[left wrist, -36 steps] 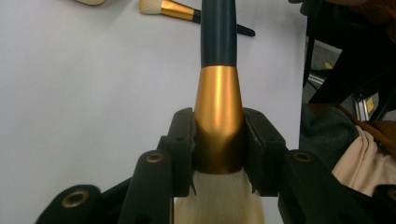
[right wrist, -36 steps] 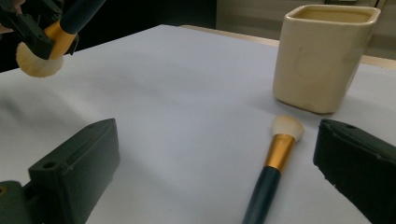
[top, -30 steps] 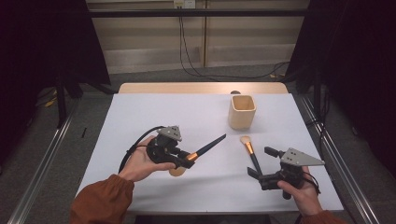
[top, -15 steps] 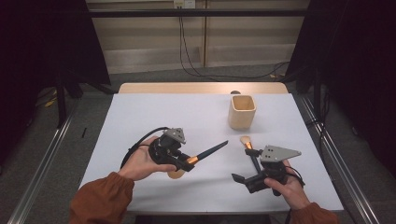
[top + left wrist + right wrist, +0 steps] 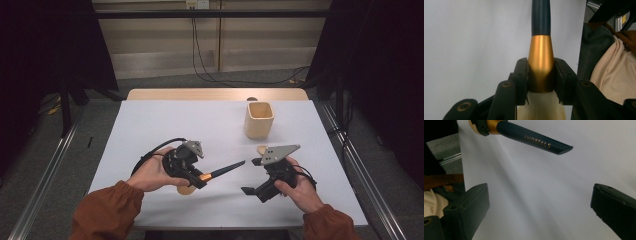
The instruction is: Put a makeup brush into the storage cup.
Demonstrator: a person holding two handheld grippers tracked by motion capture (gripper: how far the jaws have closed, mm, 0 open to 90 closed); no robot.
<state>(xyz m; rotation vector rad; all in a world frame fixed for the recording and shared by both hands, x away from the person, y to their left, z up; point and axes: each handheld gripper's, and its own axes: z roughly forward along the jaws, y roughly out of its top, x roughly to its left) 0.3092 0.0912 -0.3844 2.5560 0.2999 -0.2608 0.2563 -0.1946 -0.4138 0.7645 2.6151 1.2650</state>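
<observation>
The left gripper (image 5: 192, 176) is clamping a makeup brush (image 5: 220, 172) by its gold ferrule (image 5: 541, 62), jaws pressed on both sides of the metal just above the pale bristles (image 5: 540, 107). Using the wooden cup (image 5: 259, 120) as the landmark, the brush is hanging in the air above the white table (image 5: 150, 125), nearer the person than the cup and to its left, with the dark handle (image 5: 536, 141) pointing up and toward the right gripper (image 5: 257, 190). That gripper is sitting on the person's side of the cup, almost straight below it in the high view, and its jaws are standing wide apart with nothing between them; in the right gripper view the handle tip is floating beyond the gap, not yet inside it. A second brush (image 5: 262, 149) is lying on the table just on the near side of the cup, partly hidden behind the right gripper's grey plate.

The brush is looking light and stiff along the handle, so it should be carrying easily. The lacquered handle is tapering and glossy, likely slippery, so a grip near the tip could be sliding off. The ferrule is the firmest spot, and it is already taken; the thicker part of the handle next to it seems the best second hold. The bristles are soft and would be splaying if squeezed.
</observation>
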